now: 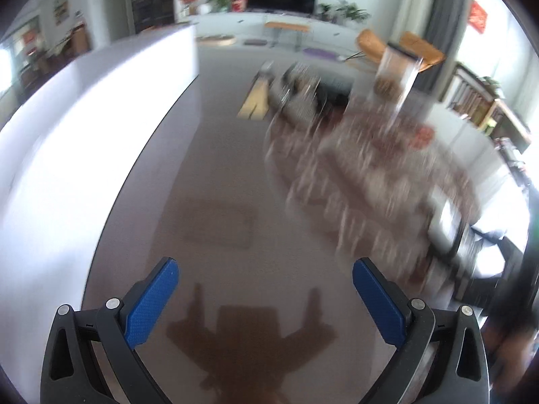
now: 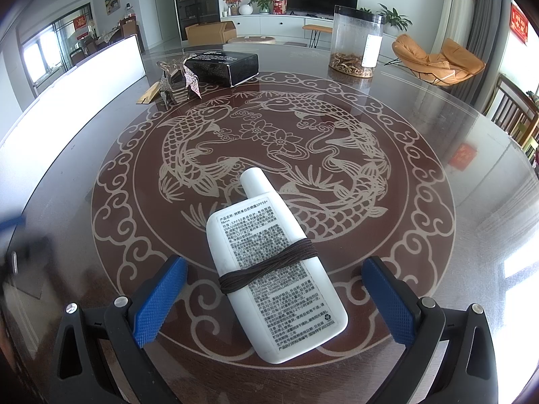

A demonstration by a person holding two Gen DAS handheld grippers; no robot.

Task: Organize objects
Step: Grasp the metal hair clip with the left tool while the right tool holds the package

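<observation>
Mostly motion-blurred left view; white bottle (image 2: 273,271) between spread right tongs (image 2: 274,298).

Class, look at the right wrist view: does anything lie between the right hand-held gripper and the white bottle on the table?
Nothing visible does. The white bottle lies flat between the open blue fingers of the right hand-held gripper, neither touching it. The black box and clear jar stand far behind.
</observation>
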